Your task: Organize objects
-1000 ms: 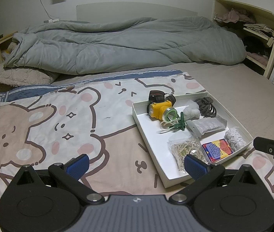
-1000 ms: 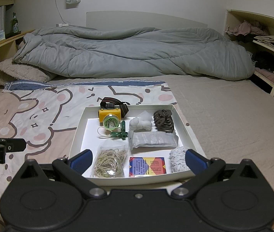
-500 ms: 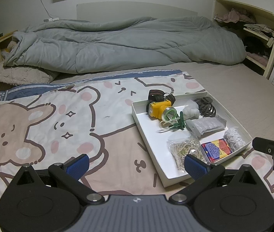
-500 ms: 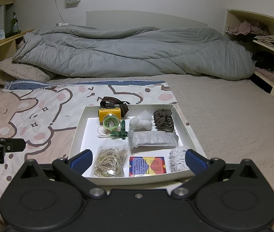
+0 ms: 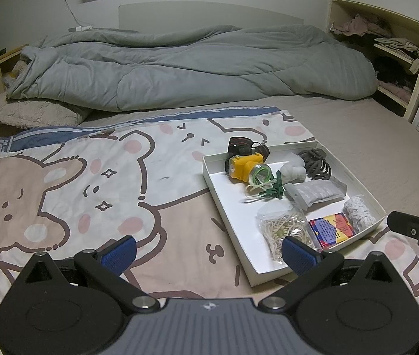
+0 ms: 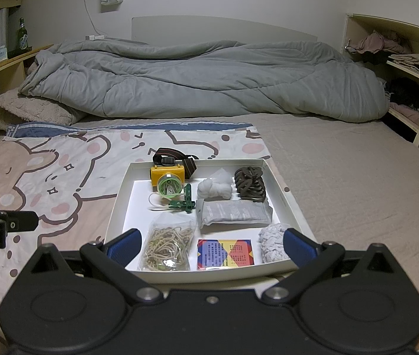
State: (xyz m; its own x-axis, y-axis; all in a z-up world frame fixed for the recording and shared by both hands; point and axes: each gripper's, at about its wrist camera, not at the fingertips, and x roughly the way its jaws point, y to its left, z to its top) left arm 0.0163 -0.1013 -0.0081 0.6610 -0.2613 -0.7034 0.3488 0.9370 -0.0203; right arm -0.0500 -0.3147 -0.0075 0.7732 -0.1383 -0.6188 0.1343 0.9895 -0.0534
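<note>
The right gripper (image 6: 211,244) is spread wide and holds nothing. Right in front of it sits a flat white tray (image 6: 121,198) on the bed. Nearest its fingers are a clear bag of rubber bands (image 6: 166,244), a bright colored card pack (image 6: 225,252) and a white lacy bundle (image 6: 271,244), side by side in a row. A bit farther are a green clip (image 6: 184,202) and a gray packet (image 6: 234,213). Past those come a yellow headlamp (image 6: 167,179) (its strap hangs over the far wall of the tray), a white cloth knot (image 6: 214,189) and a pile of brown hair ties (image 6: 250,185).

The left gripper (image 5: 208,250) is open wide too, with nothing in it. The tray (image 5: 227,204) lies ahead of it and off to its right. Straight ahead is a bear blanket (image 5: 76,189). Far beyond both tools, a big gray quilt (image 6: 203,80) is heaped across the bed, with a fuzzy pillow (image 6: 29,111) under its left end.
</note>
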